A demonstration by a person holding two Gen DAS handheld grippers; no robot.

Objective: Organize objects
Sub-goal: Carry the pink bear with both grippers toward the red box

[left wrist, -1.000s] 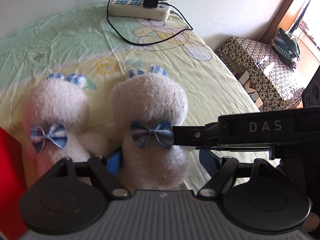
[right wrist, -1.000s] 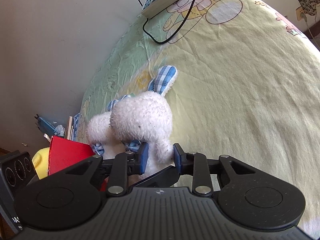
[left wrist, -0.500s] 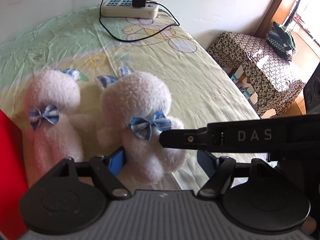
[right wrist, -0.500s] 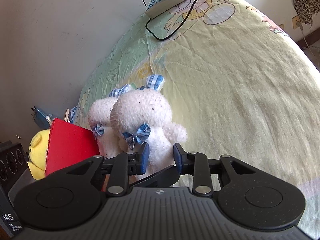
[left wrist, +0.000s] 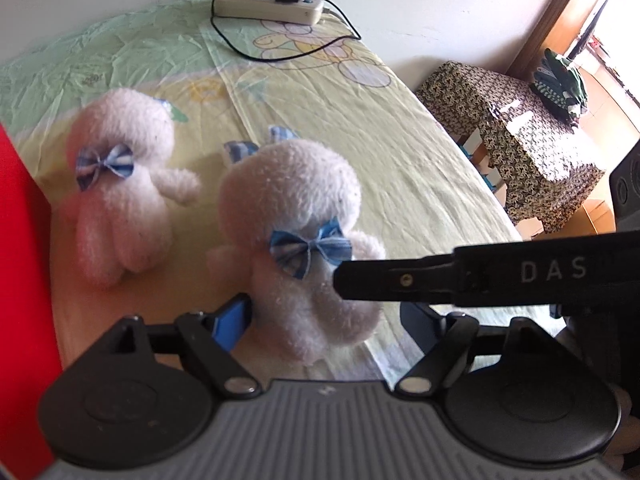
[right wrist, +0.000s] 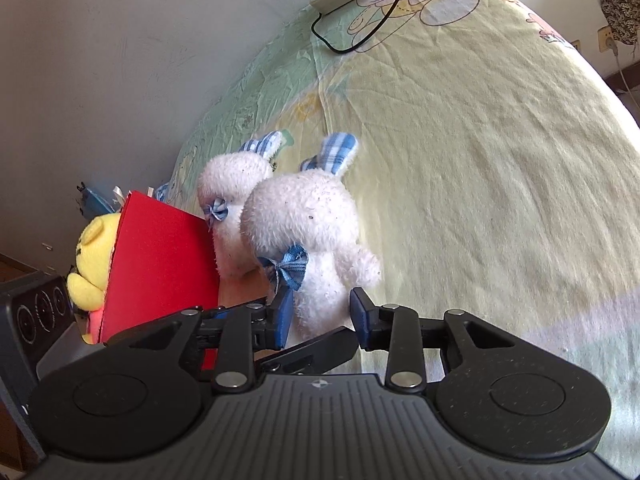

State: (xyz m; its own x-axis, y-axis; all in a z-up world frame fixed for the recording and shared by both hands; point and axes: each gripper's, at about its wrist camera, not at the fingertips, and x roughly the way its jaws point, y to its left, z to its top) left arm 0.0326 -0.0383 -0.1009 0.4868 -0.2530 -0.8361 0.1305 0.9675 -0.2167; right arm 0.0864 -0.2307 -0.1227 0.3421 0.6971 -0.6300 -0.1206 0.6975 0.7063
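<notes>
The right gripper [right wrist: 320, 312] has just been opening its jaws, and the lower body of the nearer white plush rabbit with a blue checked bow [right wrist: 316, 240] sits between the blue pads with a slim gap showing on the right-hand side, so the grasp looks released or nearly so. The left gripper [left wrist: 324, 320] has also just widened its jaws; the same rabbit [left wrist: 296, 236] stands between them, its flank just beside the left pad while the right pad stands clear, so this one reads as released too. The rabbit rests upright on the pale yellow-green cartoon-print bedsheet [right wrist: 480, 160]. To finish the step well, I judge both tools should back straight off along their own lines without brushing the fur, since the toy looks light and top-heavy and could tip toward its twin. From the right wrist view, a second white plush rabbit [right wrist: 232, 184] stands at about ten o'clock from the first, touching or nearly touching a red upright card or box panel [right wrist: 160, 264], and a yellow plush bear [right wrist: 92, 260] peeks out at nine o'clock behind it. A white power strip with a black plug and cable [left wrist: 268, 4] lies at twelve o'clock. Counted: two rabbits, one bear, one red panel, one power strip.
</notes>
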